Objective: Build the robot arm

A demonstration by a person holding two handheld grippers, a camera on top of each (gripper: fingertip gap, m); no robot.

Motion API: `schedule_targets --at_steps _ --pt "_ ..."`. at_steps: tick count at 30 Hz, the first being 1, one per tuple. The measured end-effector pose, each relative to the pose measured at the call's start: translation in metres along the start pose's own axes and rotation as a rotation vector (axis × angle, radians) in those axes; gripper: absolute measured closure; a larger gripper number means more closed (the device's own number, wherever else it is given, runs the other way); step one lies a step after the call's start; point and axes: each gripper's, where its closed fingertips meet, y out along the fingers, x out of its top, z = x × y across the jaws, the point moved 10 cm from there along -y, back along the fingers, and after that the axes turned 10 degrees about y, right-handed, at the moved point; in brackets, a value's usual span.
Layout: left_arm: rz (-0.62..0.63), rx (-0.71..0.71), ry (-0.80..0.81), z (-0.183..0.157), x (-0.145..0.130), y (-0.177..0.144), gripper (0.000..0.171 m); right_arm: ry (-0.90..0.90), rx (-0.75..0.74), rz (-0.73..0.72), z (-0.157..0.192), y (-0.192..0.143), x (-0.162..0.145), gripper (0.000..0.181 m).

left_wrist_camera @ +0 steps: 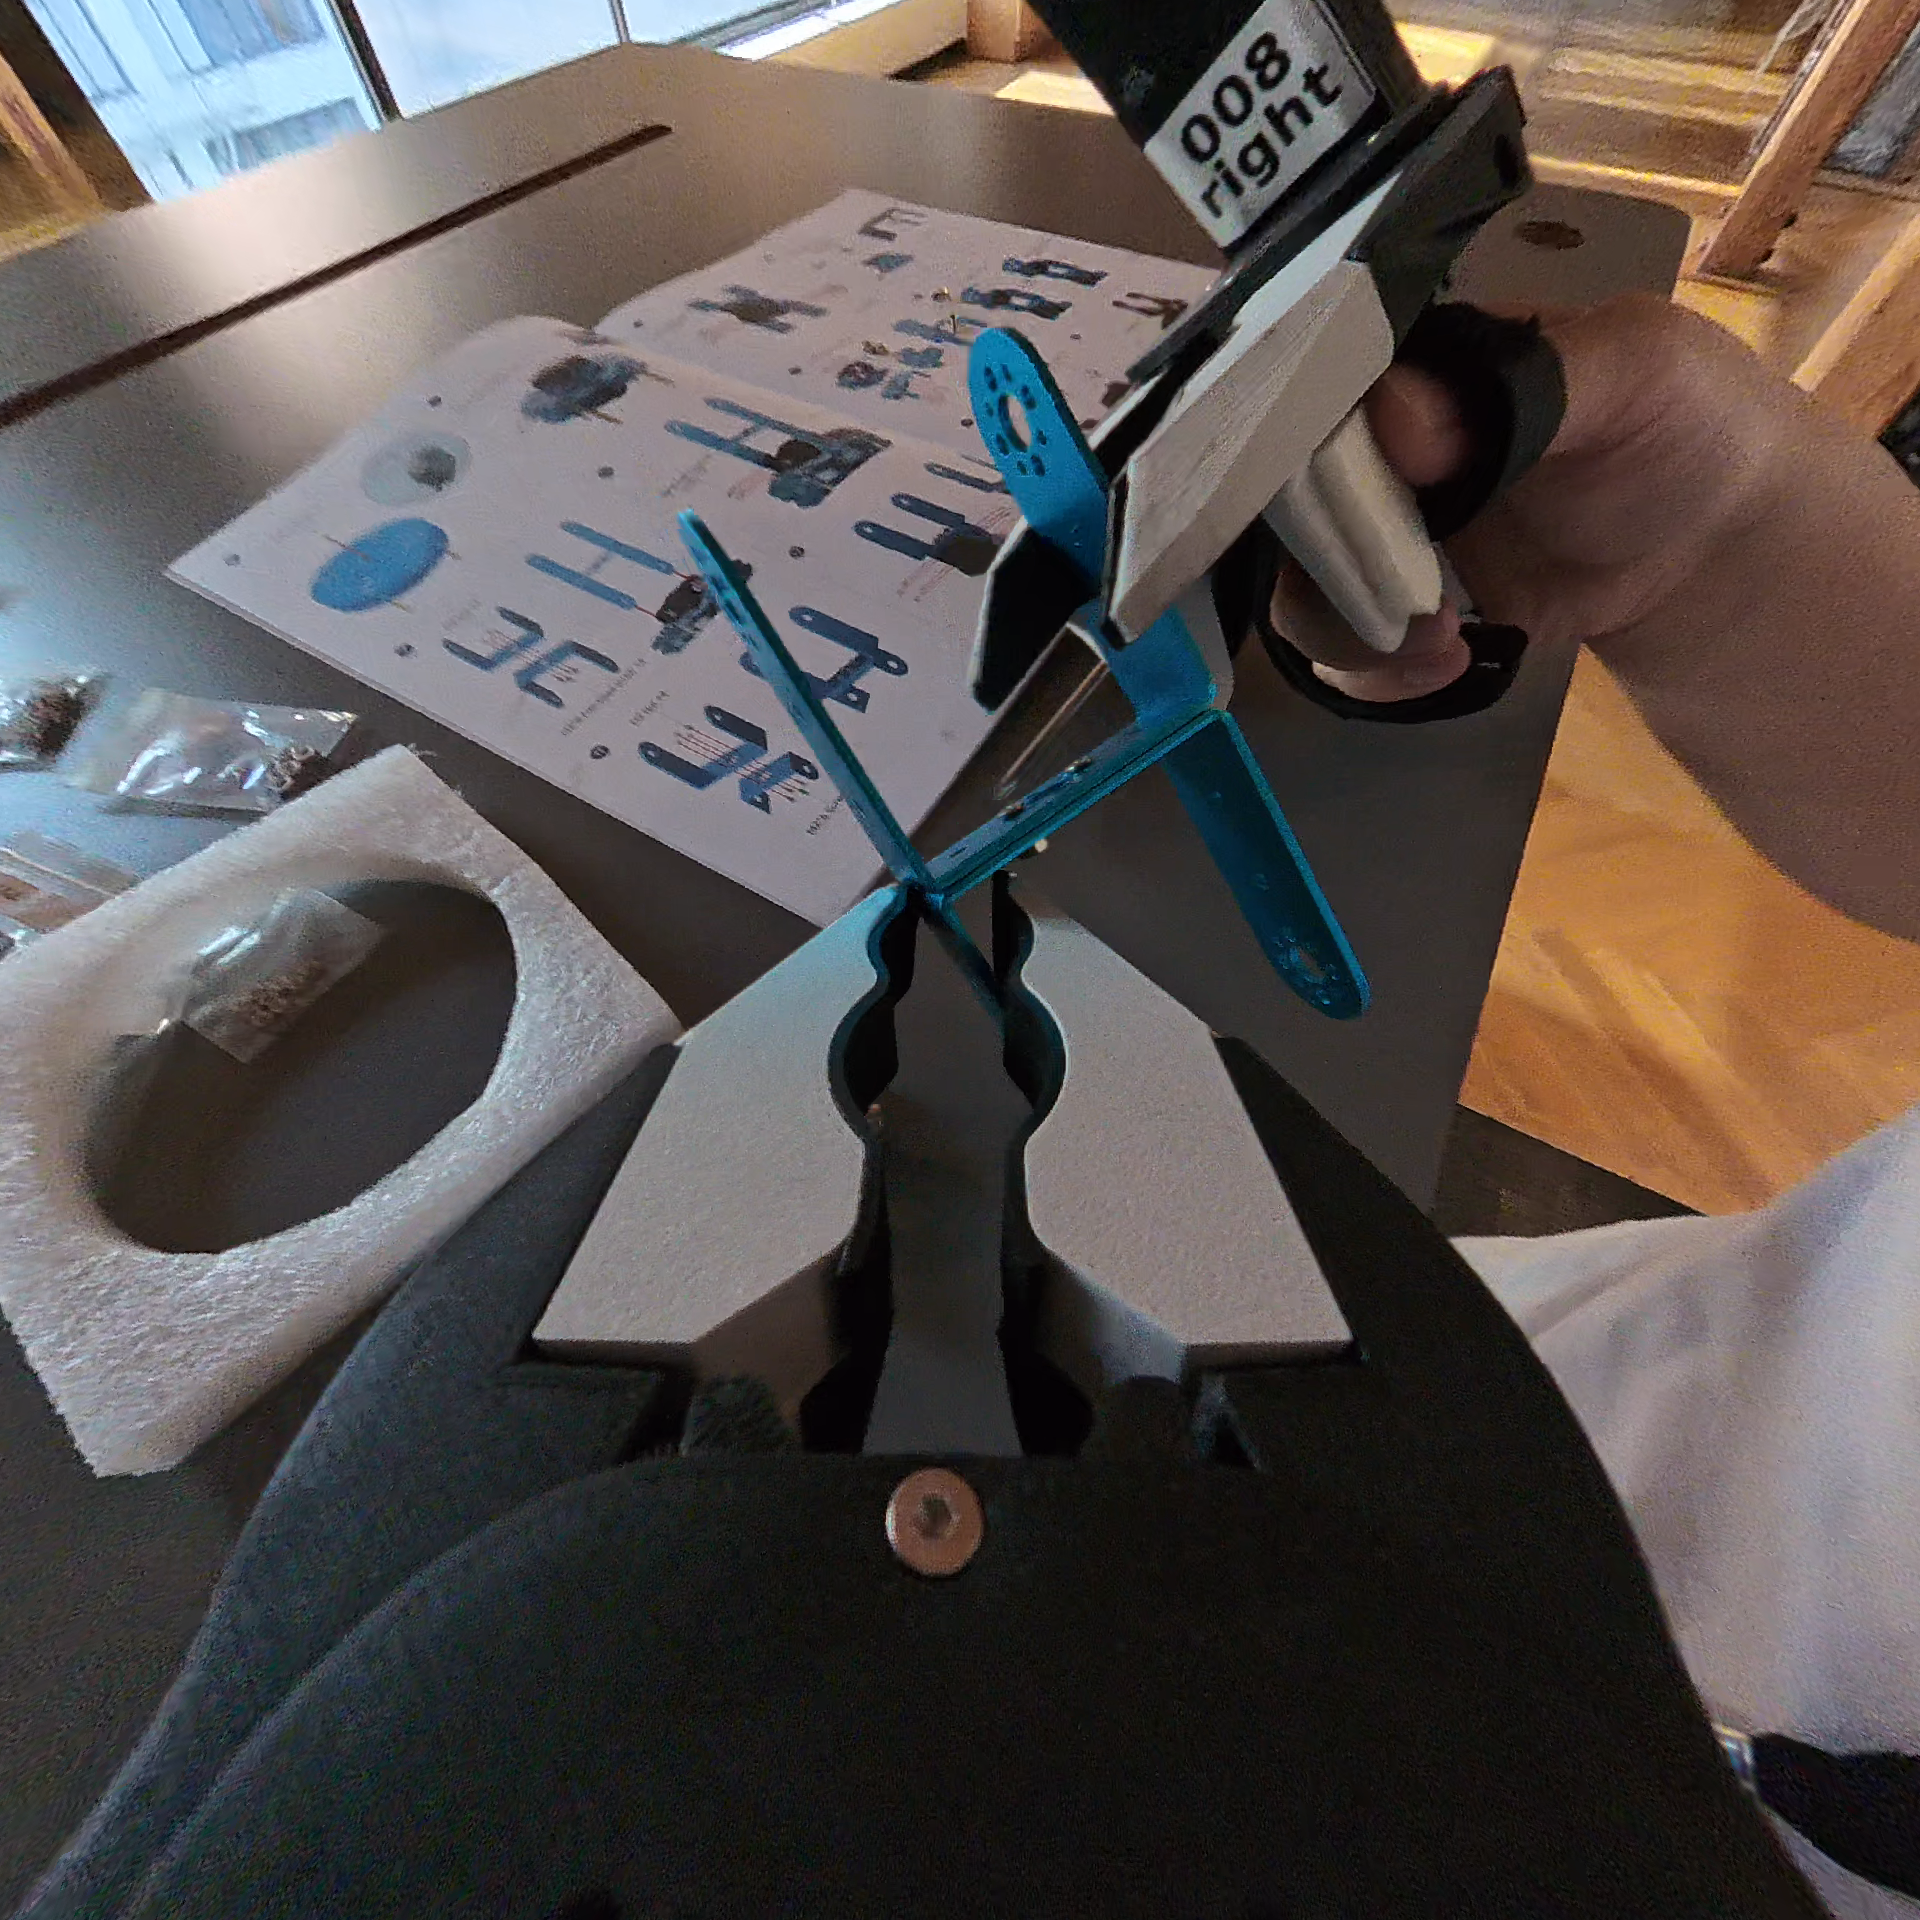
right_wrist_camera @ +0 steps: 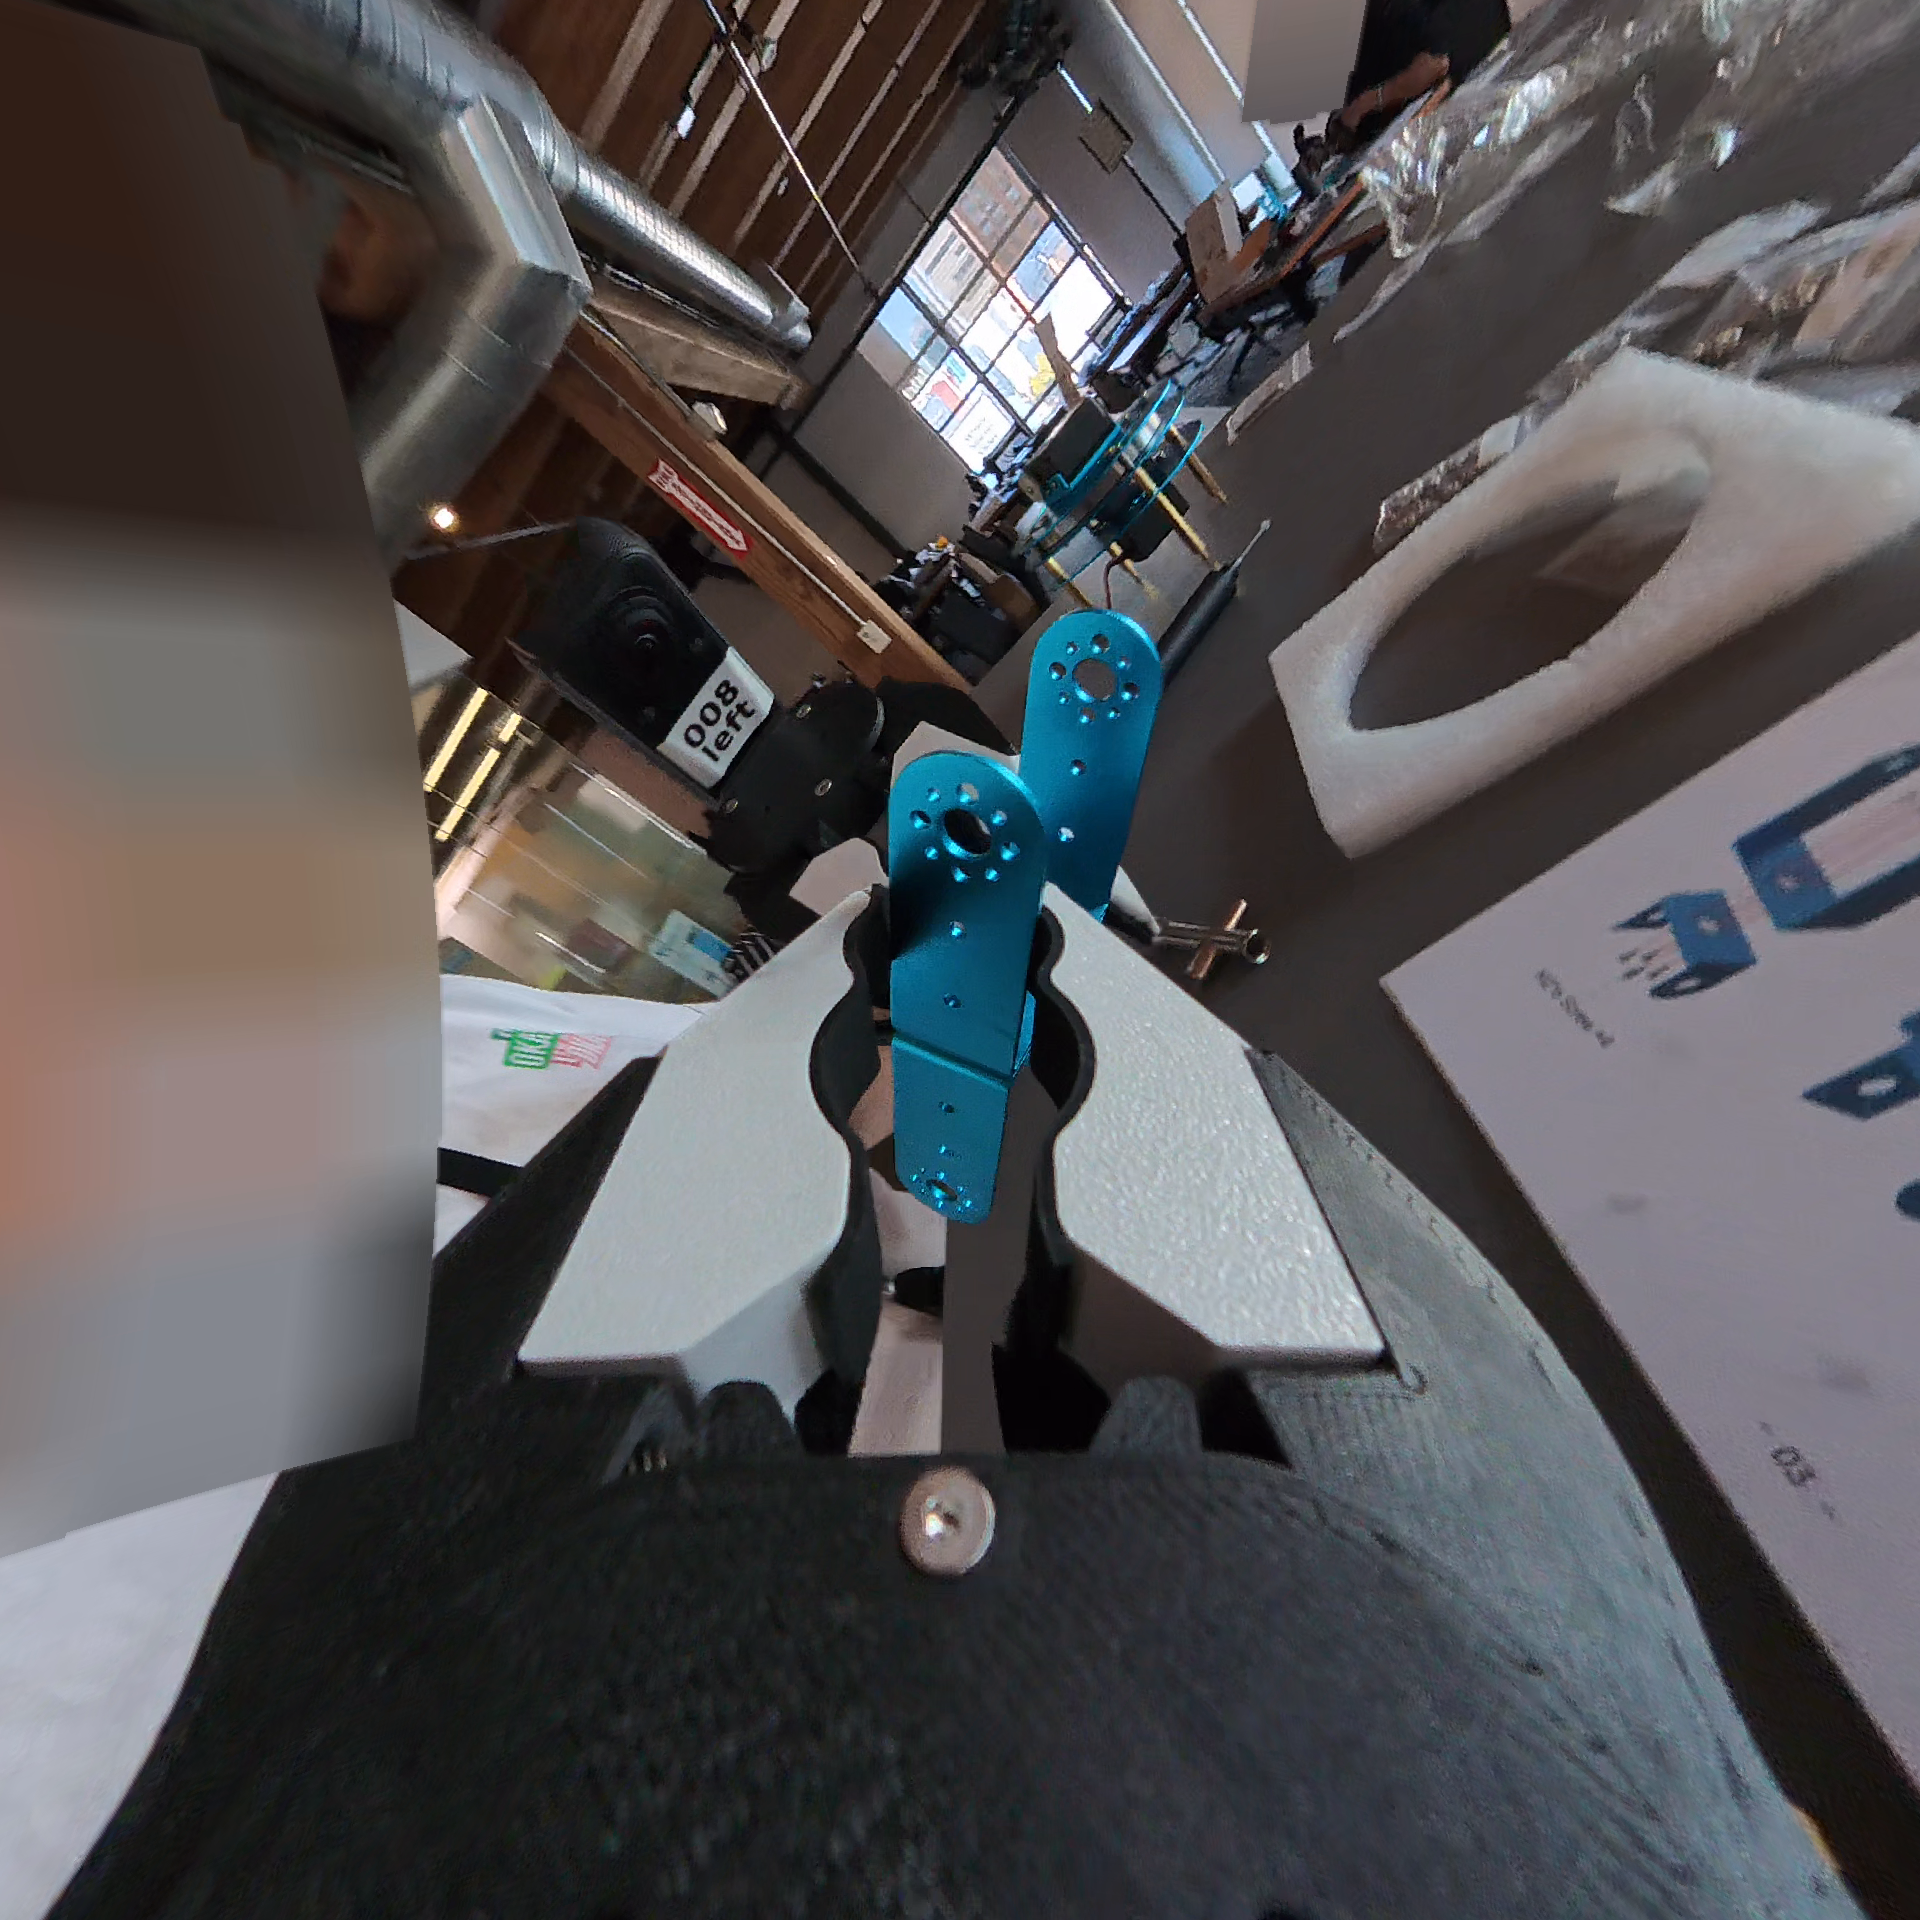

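Two blue metal U-brackets lie base to base and form an H shape held above the dark table (left_wrist_camera: 312, 291). My left gripper (left_wrist_camera: 951, 914) is shut on the near-left corner, where an arm of the nearer bracket (left_wrist_camera: 1283, 894) runs back between its fingers. The farther bracket (left_wrist_camera: 790, 686) points away. My right gripper (left_wrist_camera: 1091, 613), held by a hand (left_wrist_camera: 1662, 499), is shut on that bracket's right arm. In the right wrist view my right gripper (right_wrist_camera: 961, 925) clamps this holed arm (right_wrist_camera: 966, 862). The other arm (right_wrist_camera: 1091, 748) stands behind it, and the left gripper's body (right_wrist_camera: 800, 790) is beyond.
A printed sheet with blue part drawings (left_wrist_camera: 540, 499) lies on the table behind the brackets. A white foam block with an oval hole (left_wrist_camera: 312, 1299) and clear bags of small parts (left_wrist_camera: 208, 748) are at the left. A small cross wrench (right_wrist_camera: 1216, 940) lies near the foam (right_wrist_camera: 1507, 707). The table's edge and a wooden floor (left_wrist_camera: 1662, 987) are at the right. Some 5 centimetres of space lies between my two pairs of fingers. My left gripper's tips are some 10 centimetres from the foam (right_wrist_camera: 1507, 707). It turns up in the left wrist view (left_wrist_camera: 533, 915) as well.
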Motion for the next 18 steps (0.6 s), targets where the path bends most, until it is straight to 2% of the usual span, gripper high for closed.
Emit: schedule_targets --at_steps 3,8,12,15,18 --pt "0.036 -0.003 -0.019 0.002 0.000 -0.001 0.161 0.083 0.026 0.009 -0.007 0.000 -0.004 0.158" --pt "0.176 0.017 0.036 0.000 0.000 -0.001 0.164 0.136 0.039 0.014 -0.016 0.004 -0.012 0.157" --pt "0.243 -0.030 0.072 -0.001 0.004 -0.006 0.166 0.094 0.006 -0.068 -0.013 -0.007 -0.012 0.148" --pt "0.302 -0.121 0.093 0.001 0.004 -0.008 0.166 0.029 -0.025 -0.111 -0.009 -0.024 -0.010 0.146" --pt "0.380 -0.202 0.168 0.002 0.004 -0.006 0.167 -0.078 -0.062 -0.089 -0.003 -0.038 -0.012 0.147"
